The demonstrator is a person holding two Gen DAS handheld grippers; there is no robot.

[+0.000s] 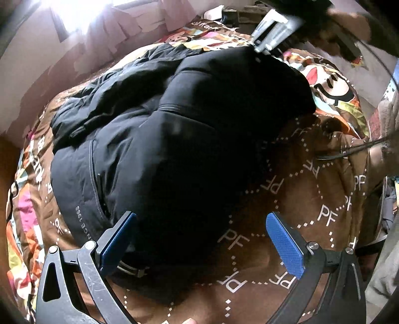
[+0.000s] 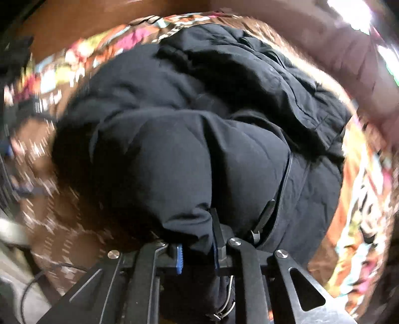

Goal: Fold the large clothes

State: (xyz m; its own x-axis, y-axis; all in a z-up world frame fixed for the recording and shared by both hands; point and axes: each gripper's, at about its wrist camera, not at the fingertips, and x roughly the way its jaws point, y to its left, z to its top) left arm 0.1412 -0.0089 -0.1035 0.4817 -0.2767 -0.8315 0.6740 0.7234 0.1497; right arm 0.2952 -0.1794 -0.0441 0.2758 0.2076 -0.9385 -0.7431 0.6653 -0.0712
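A black padded jacket (image 1: pixel 174 129) lies bunched in the middle of a bed, on a brown quilt (image 1: pixel 286 224) printed with dotted white lines and the letters "PF", with a multicoloured patchwork border. Left wrist view: the left gripper (image 1: pixel 199 239) hangs just above the near edge of the jacket, its two blue pads (image 1: pixel 285 244) spread wide apart with nothing between them; white lettering ending in "1968" shows on the jacket's left panel. At the far edge of the jacket the right gripper (image 1: pixel 259 48) is seen from outside, its tip touching the fabric. Behind it, a bright window (image 1: pixel 82 12) and pink curtain (image 1: pixel 119 32); a dark cable (image 1: pixel 349 152) trails over the quilt at right. Right wrist view: heavily motion-blurred at the edges, sharp only at the centre. Here the right gripper (image 2: pixel 197 254) has its fingers drawn close on a fold of the jacket (image 2: pixel 187 154), cloth bulging out between and over the blue pads (image 2: pixel 179 259); a zip pull (image 2: pixel 264 219) appears to hang just beside the right-hand finger. The lettering and the cable are not readable in this view.
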